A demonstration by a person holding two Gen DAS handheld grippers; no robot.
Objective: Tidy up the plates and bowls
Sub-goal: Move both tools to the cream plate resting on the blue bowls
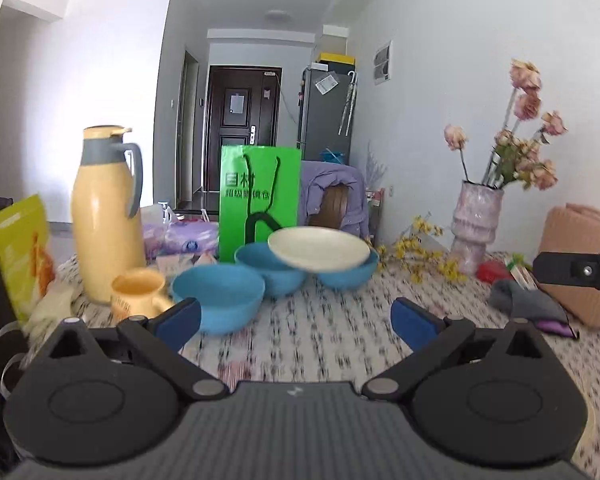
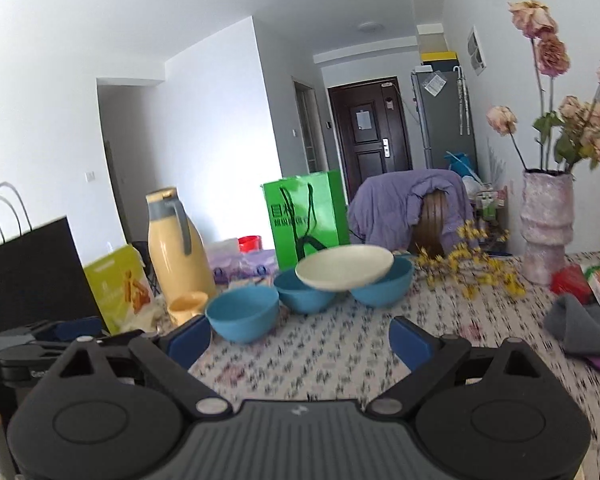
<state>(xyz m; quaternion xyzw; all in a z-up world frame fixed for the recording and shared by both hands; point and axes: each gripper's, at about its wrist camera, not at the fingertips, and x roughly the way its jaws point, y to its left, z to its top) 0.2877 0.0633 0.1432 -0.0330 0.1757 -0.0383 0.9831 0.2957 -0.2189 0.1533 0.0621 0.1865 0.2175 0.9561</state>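
Three blue bowls stand on the patterned tablecloth: a near left one (image 1: 220, 300) (image 2: 244, 312), a middle one (image 1: 270, 274) (image 2: 304, 294) and a right one (image 1: 346, 274) (image 2: 384, 286). A cream plate (image 1: 318, 254) (image 2: 344, 268) rests tilted across the rims of the middle and right bowls. My left gripper (image 1: 296, 322) is open and empty, just short of the near left bowl. My right gripper (image 2: 300, 340) is open and empty, in front of the bowls. The right gripper's edge shows at the far right of the left wrist view (image 1: 576, 270).
A yellow thermos jug (image 1: 104, 216) (image 2: 178, 244) and yellow cup (image 1: 138, 292) (image 2: 188, 306) stand left of the bowls. A green paper bag (image 1: 260, 200) (image 2: 306, 216) stands behind them. A vase of flowers (image 1: 476, 224) (image 2: 546, 224), yellow sprigs (image 2: 472, 272), grey cloth (image 1: 528, 300) (image 2: 580, 328) and pink bag (image 1: 580, 264) lie right.
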